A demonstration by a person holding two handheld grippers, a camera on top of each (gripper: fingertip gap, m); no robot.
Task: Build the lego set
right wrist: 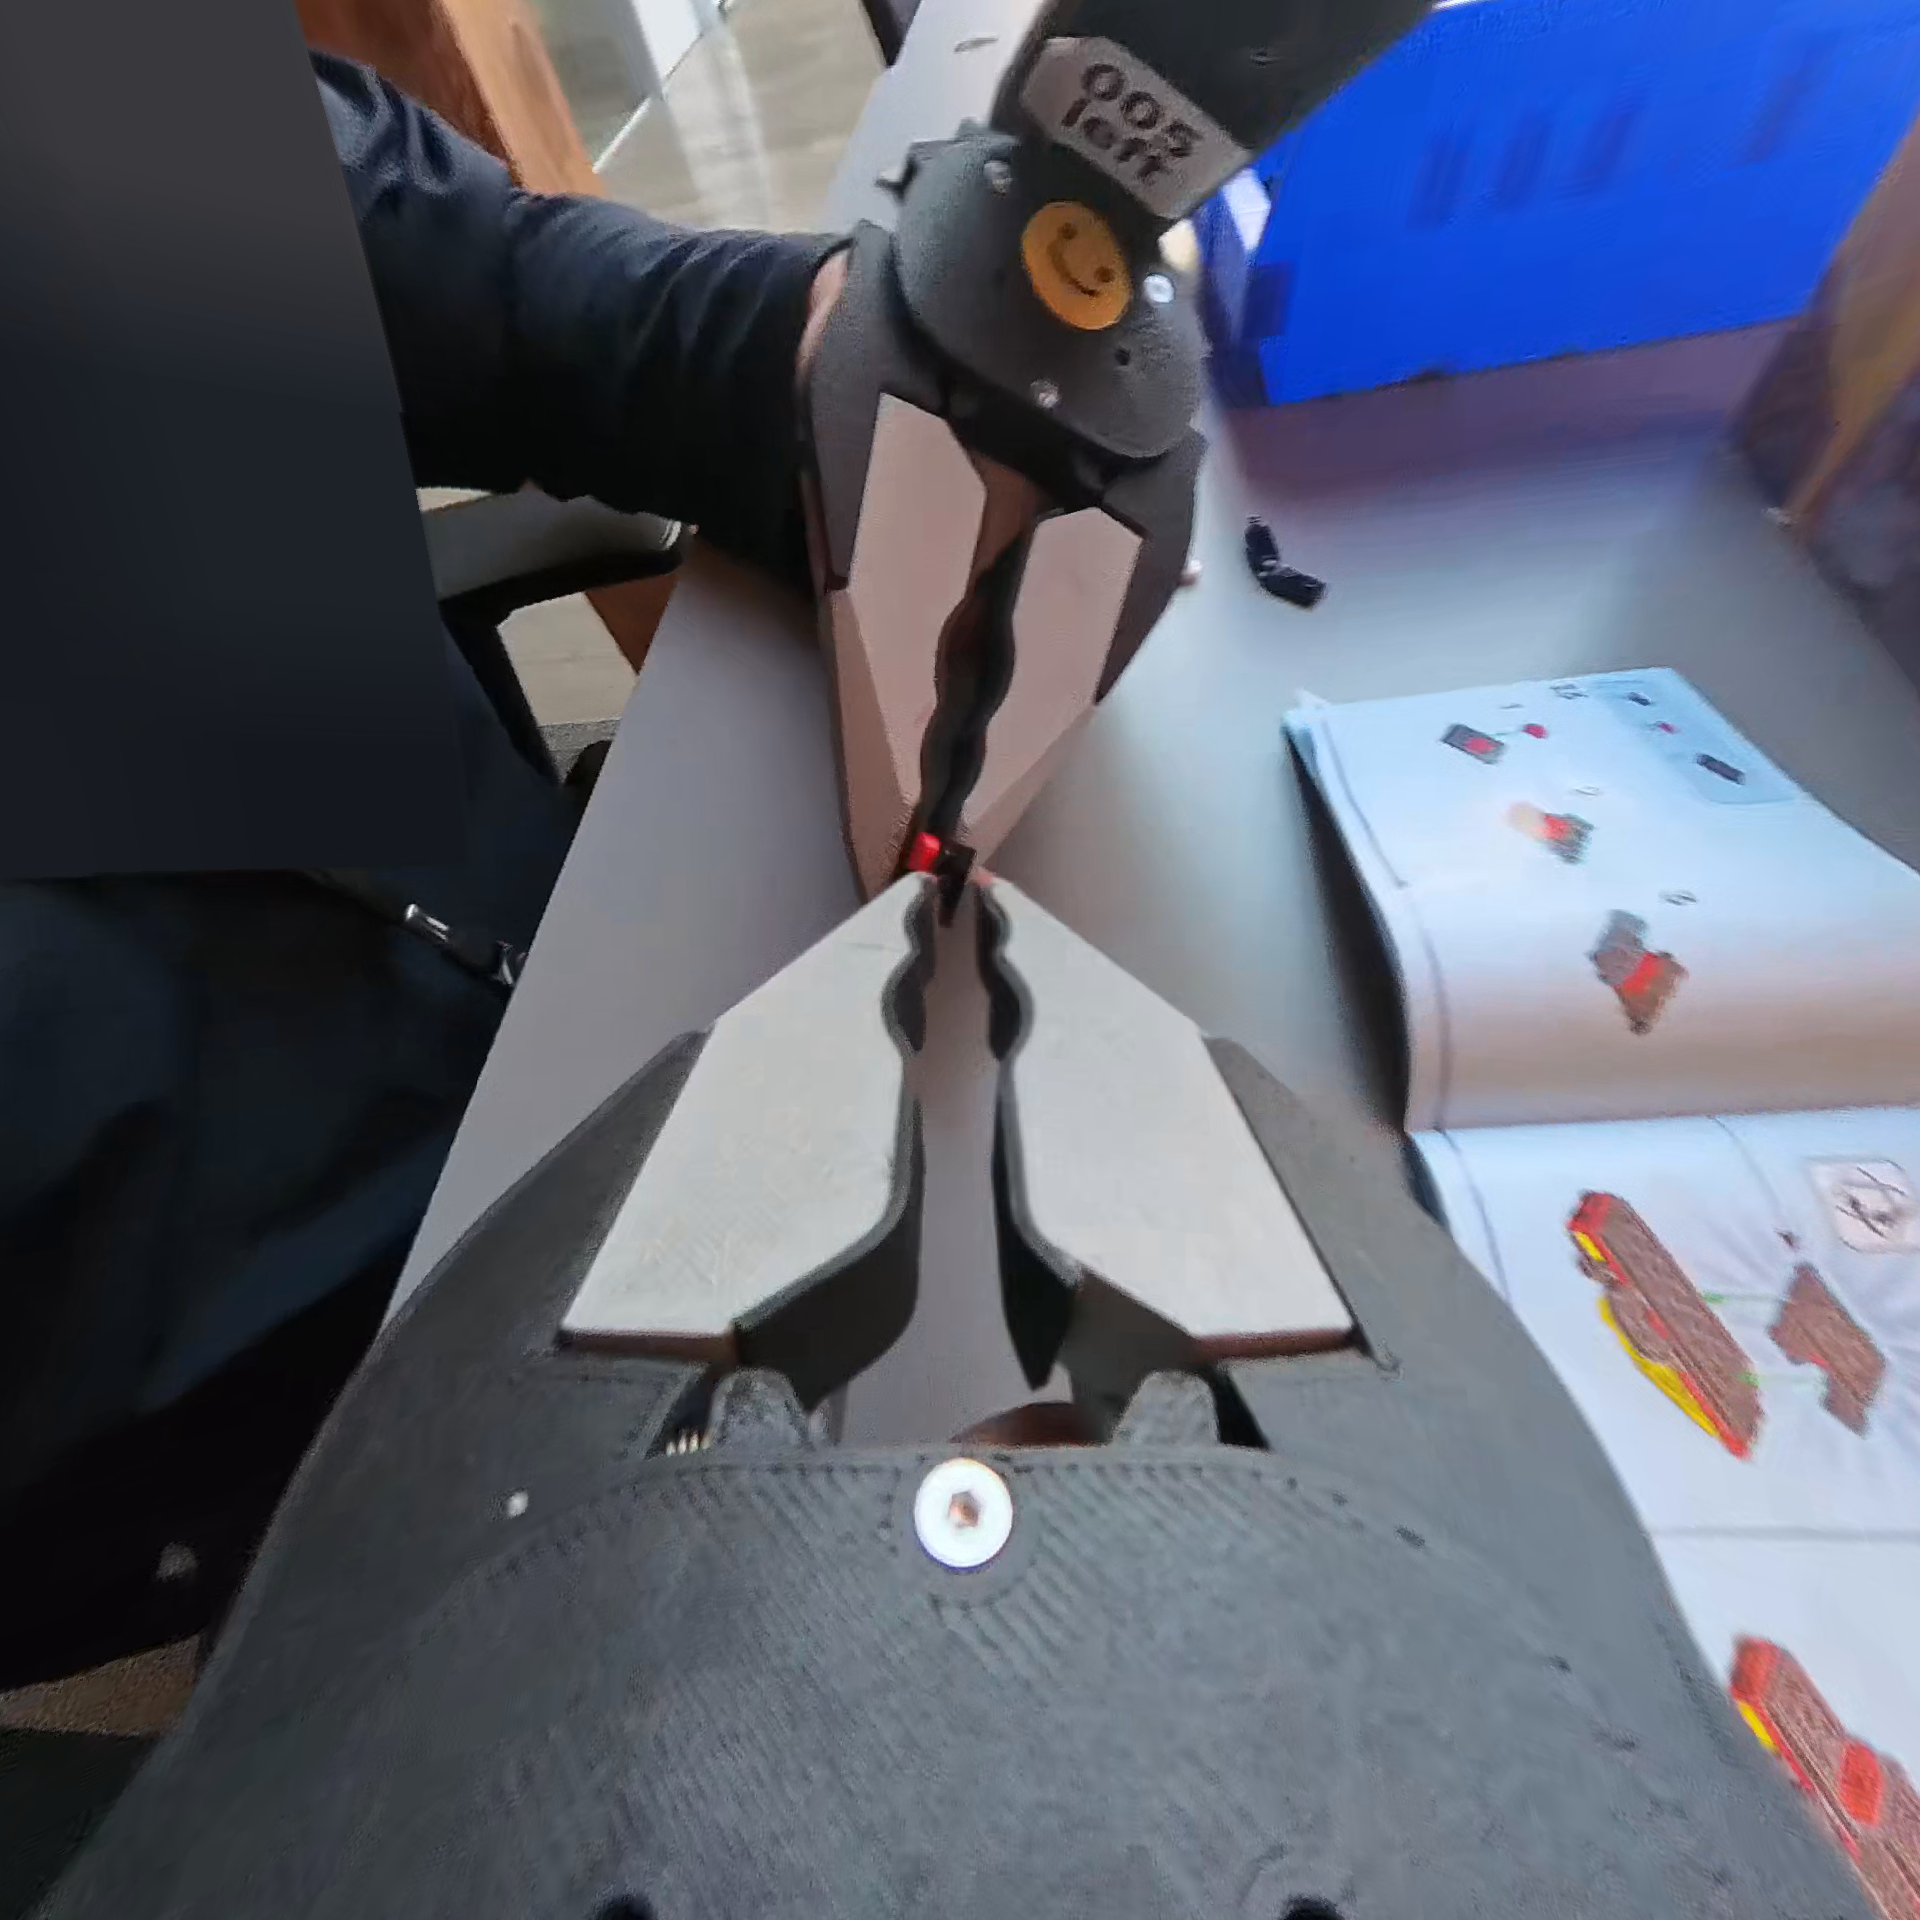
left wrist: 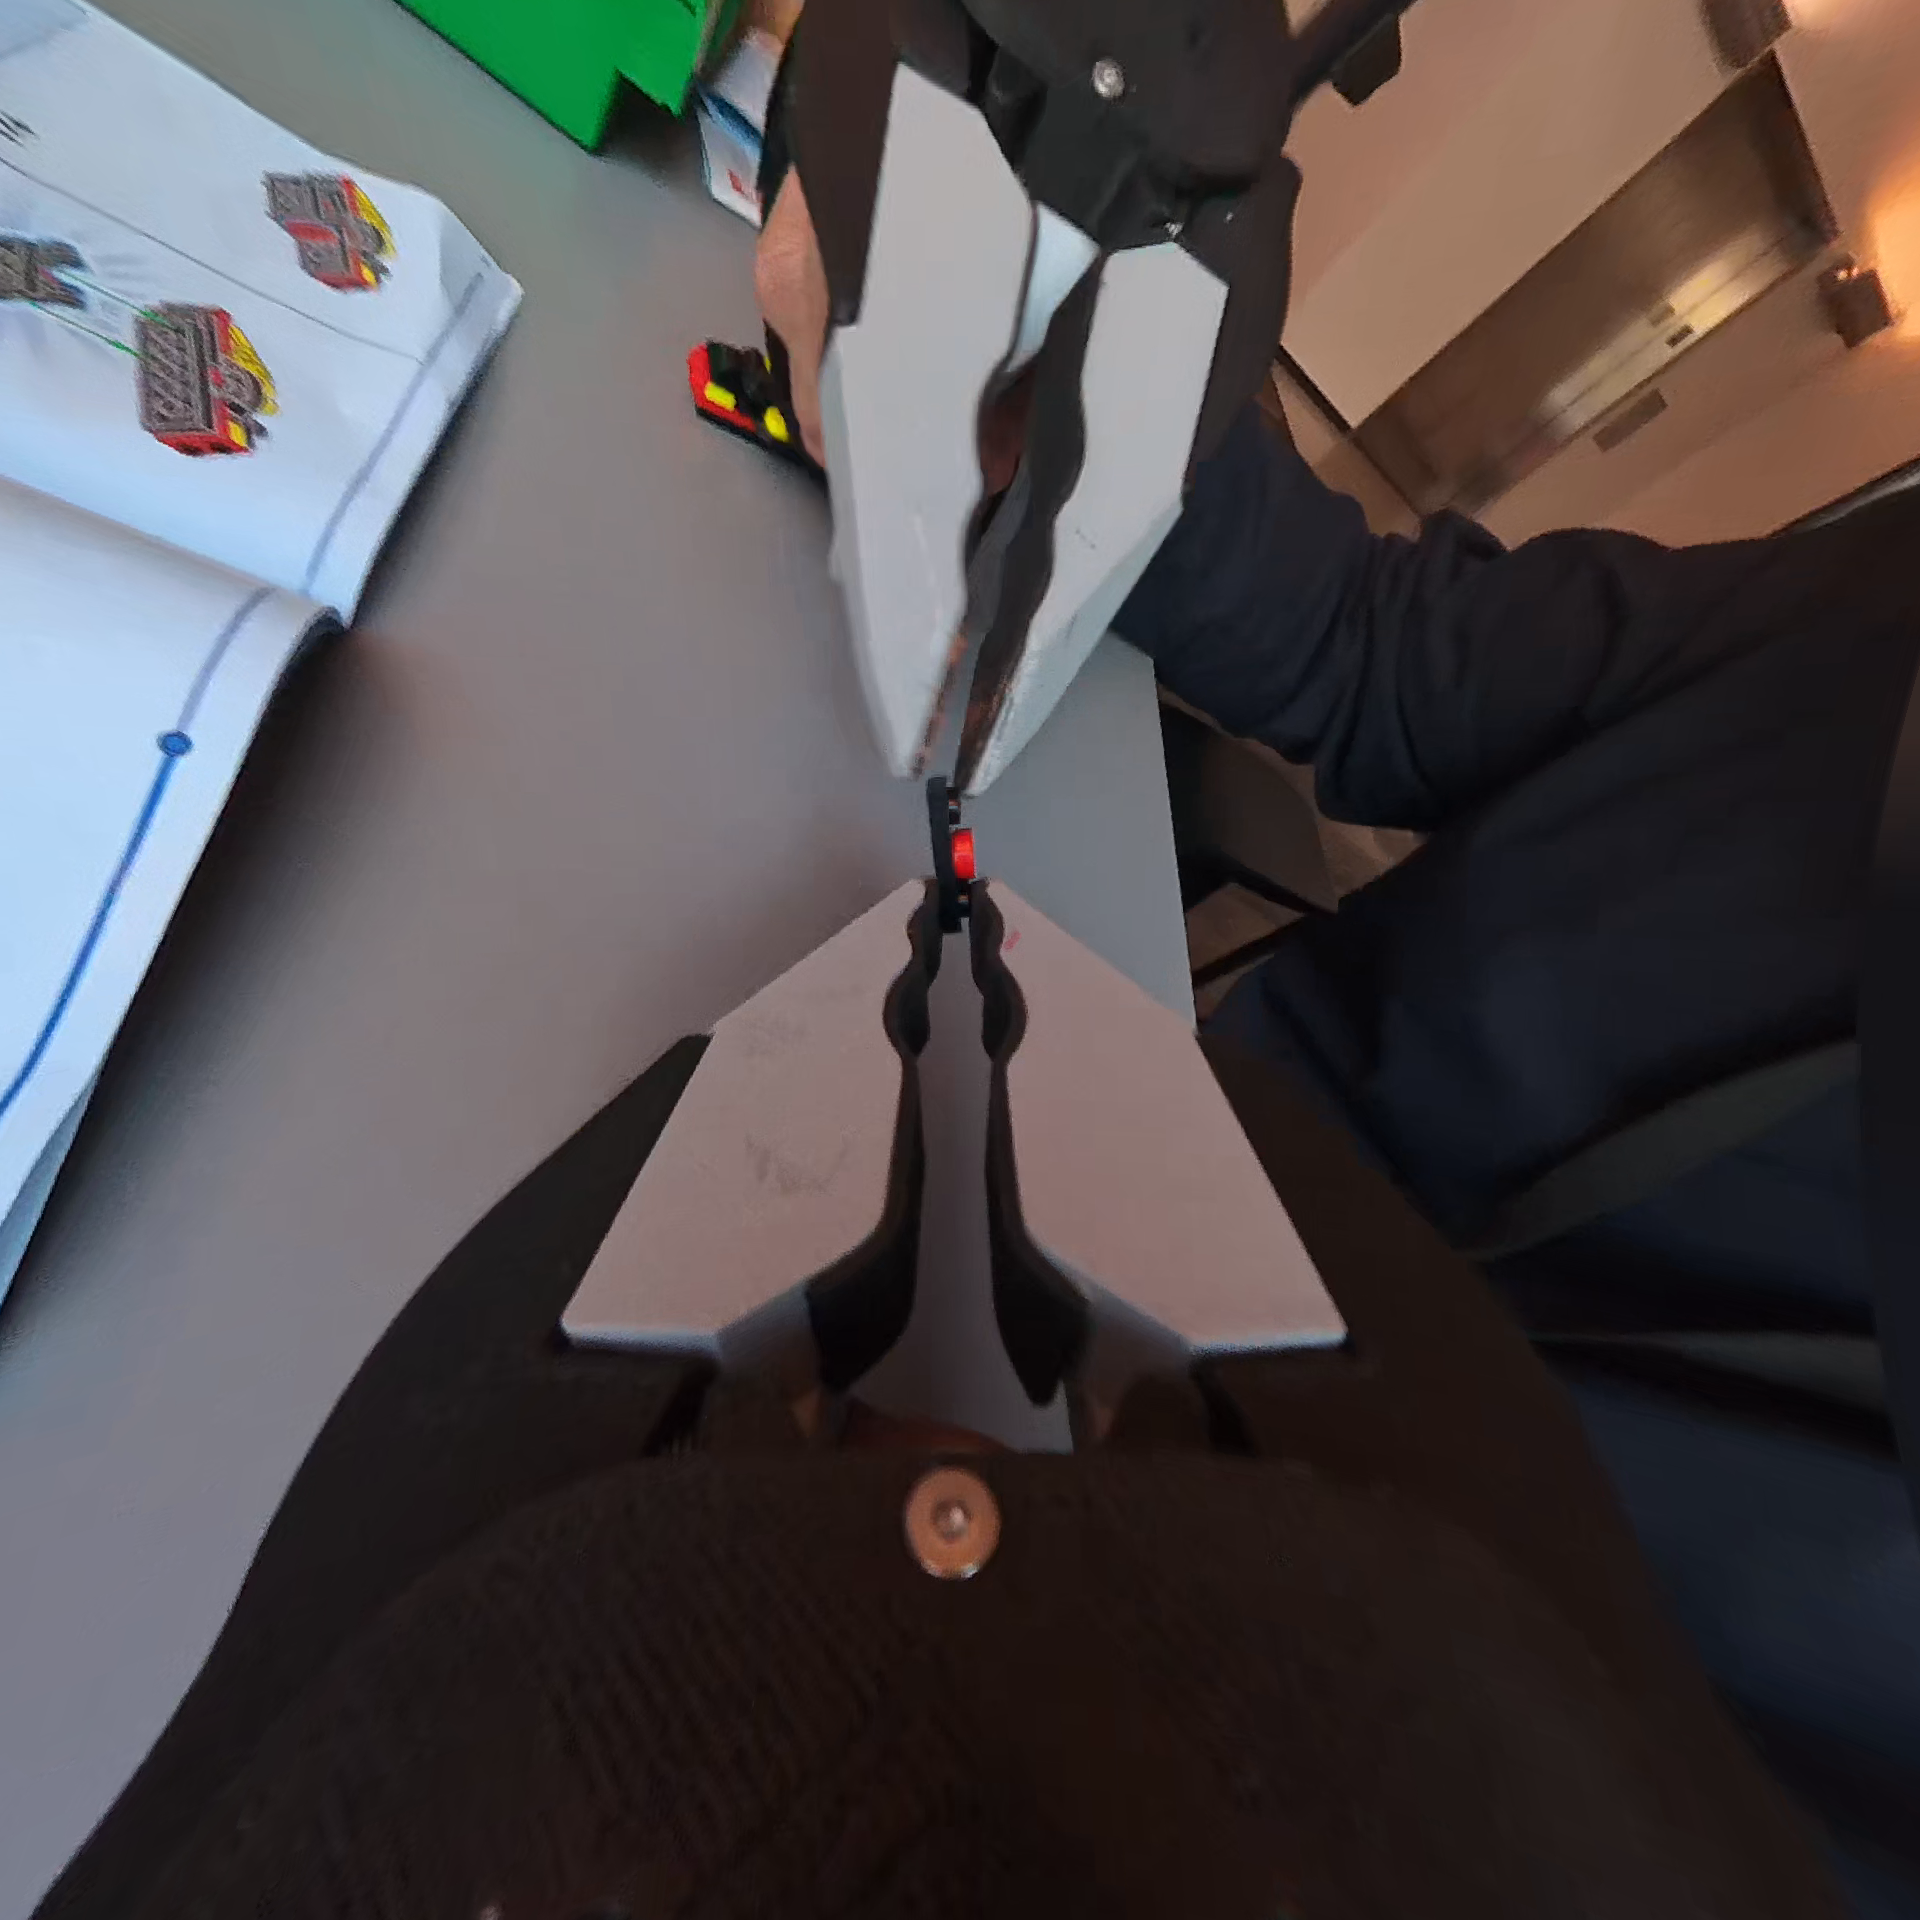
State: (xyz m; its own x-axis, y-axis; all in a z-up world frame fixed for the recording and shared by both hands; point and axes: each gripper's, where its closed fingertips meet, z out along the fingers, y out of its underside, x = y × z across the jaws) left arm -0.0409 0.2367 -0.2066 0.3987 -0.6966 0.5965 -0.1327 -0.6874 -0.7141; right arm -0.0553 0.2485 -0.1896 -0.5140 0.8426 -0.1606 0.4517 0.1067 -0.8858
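A small black lego piece with a red stud (left wrist: 953,854) is held in the air over the table's near edge, between both grippers. My left gripper (left wrist: 951,899) is shut on its lower end. My right gripper (left wrist: 940,771) comes from above, tip to tip, shut on its upper end. In the right wrist view my right gripper (right wrist: 950,891) pinches the black part (right wrist: 952,881), and the left gripper (right wrist: 928,834) opposite holds the end with the red stud (right wrist: 922,853). A partial build (left wrist: 740,397) in red, black and yellow lies on the table behind the right gripper.
An open instruction booklet (left wrist: 208,395) (right wrist: 1662,935) lies on the grey table (left wrist: 571,623). A green box (left wrist: 582,62) stands at the back; a blue box (right wrist: 1558,187) and loose black pieces (right wrist: 1283,569) show in the right wrist view. A person's dark sleeve (left wrist: 1403,623) is beside the table edge. My left and right fingertips are right by each other. The partial build (left wrist: 740,397) lies around 15 centimeters away from my right fingertips.
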